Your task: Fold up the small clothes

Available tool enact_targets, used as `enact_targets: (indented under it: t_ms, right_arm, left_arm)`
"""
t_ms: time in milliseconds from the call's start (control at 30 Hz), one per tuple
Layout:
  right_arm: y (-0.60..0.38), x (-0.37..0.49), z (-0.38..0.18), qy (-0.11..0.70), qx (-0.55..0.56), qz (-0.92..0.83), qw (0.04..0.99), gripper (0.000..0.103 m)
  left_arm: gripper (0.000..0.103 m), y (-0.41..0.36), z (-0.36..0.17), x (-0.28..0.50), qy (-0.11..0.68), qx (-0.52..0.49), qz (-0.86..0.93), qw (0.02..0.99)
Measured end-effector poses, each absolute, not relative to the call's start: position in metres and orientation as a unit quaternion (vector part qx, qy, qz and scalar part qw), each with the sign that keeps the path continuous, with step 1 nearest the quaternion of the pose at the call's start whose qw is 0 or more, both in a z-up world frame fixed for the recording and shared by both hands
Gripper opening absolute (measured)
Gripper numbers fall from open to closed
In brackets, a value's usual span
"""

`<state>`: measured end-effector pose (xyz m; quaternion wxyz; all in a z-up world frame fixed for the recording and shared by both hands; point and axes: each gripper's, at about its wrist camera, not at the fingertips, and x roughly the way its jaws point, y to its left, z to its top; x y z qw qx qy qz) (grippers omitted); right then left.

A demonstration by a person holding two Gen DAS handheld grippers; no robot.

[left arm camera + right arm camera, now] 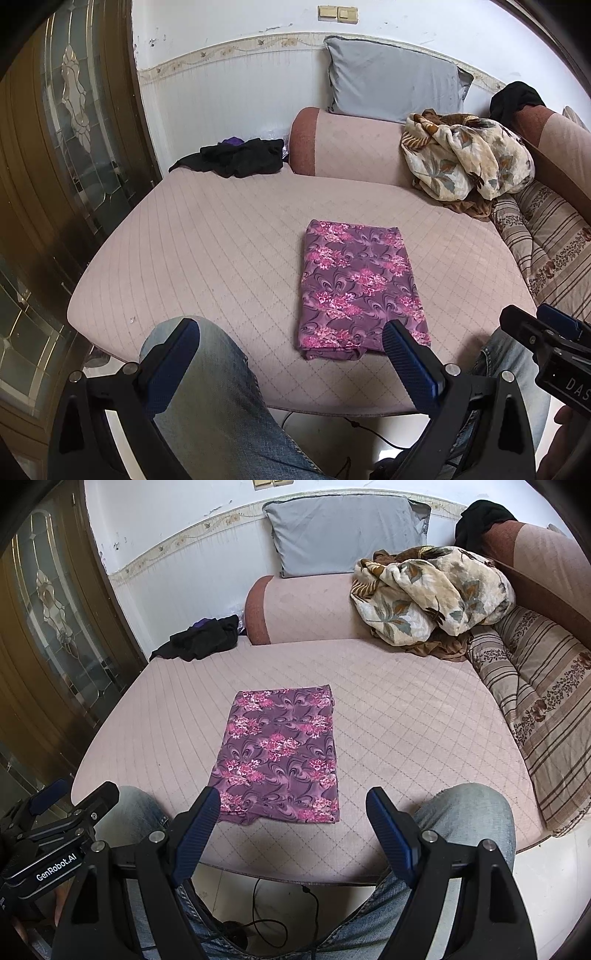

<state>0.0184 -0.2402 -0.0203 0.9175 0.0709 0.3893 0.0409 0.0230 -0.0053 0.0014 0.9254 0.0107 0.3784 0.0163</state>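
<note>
A purple garment with pink flowers point(358, 288) lies folded into a flat rectangle on the pink quilted cushion point(221, 251); it also shows in the right wrist view point(280, 757). My left gripper point(291, 343) is open and empty, held back over the cushion's near edge, above the person's knee. My right gripper point(291, 812) is open and empty, just short of the garment's near edge. The right gripper's body point(546, 343) shows at the right edge of the left wrist view, and the left gripper's body point(62, 819) at the left edge of the right wrist view.
A heap of dark clothes point(236, 157) lies at the cushion's far left. A floral blanket point(465, 158) and a grey pillow point(391, 79) sit at the back, a striped cushion point(543, 701) at the right. A glass door point(74, 129) stands left. A cable point(280, 919) lies on the floor.
</note>
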Motion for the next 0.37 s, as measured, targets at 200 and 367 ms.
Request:
enact_targets:
  t_ms: [200,367]
  right_arm:
    - [-0.2414,0.0198,-0.0219,0.39,0.07,0.041,0.917,0.08]
    - [-0.2425,0.0208,-0.0227,0.392,0.069,0.043,0.917,0.08]
  left_arm:
    - [0.101,-0.0057,-0.0005,0.0226,0.377,0.012,0.013,0.926]
    - [0.101,-0.0055,-0.0001,0.0219,0.368,0.012,0.009,0.93]
